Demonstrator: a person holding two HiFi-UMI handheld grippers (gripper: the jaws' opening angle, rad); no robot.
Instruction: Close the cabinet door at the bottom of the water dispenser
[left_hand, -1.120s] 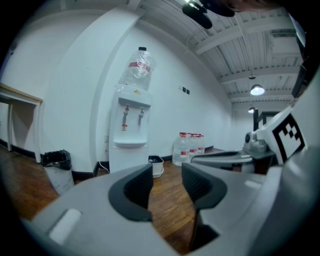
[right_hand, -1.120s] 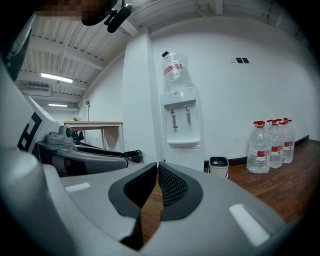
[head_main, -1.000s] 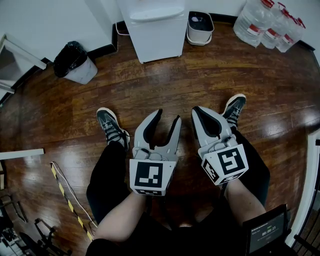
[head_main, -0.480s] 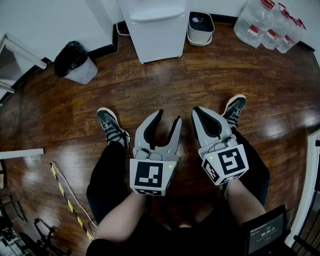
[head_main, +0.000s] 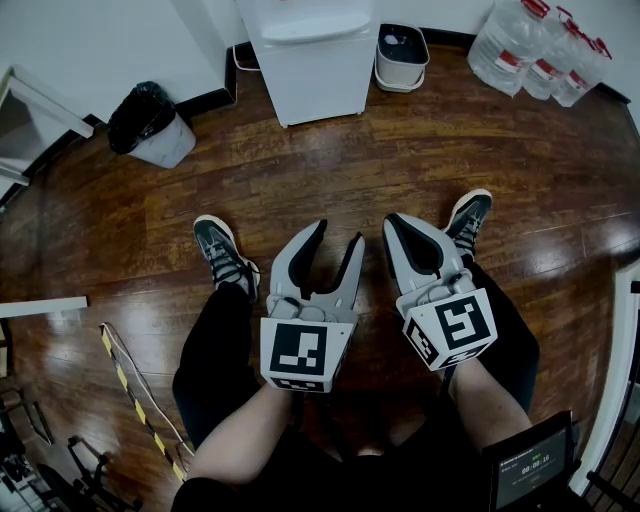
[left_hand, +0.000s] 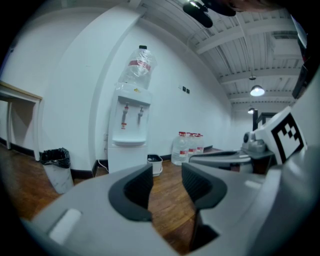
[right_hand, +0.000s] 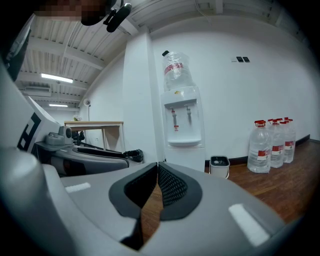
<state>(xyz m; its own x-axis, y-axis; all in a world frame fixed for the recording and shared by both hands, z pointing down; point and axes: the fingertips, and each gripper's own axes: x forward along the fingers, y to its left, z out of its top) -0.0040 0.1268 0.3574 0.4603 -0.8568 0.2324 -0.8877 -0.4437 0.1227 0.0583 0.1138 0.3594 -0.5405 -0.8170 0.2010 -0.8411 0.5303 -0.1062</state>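
- Head view: both tongs hung over the person's knees, well apart from the dispenser, which stood against the wall across the floor.
- The left tongs stood apart with nothing between them. The right tongs were together and empty.
- The door on the dispenser's lower front was seen steeply from above, and the top edge cut the dispenser off. No swung-out leaf could be made out, and I could not tell whether it was ajar.
- On the way over, I judged a foot could knock the bin or the pail flanking the dispenser.
- Left gripper view: the left tongs showed a clear gap with only floor behind it. The dispenser stood far off and small.
- Its base sat just above the jaw tips, so the door's edge and hinge side were unreadable. Pushing the wrong edge would probably do nothing.
- Right gripper view: the right tongs had their pads meeting. The dispenser rose beyond them, with bottles to its right.
- The door was partly masked by the jaws. A hard shove could rock the dispenser or let the door bounce back open.
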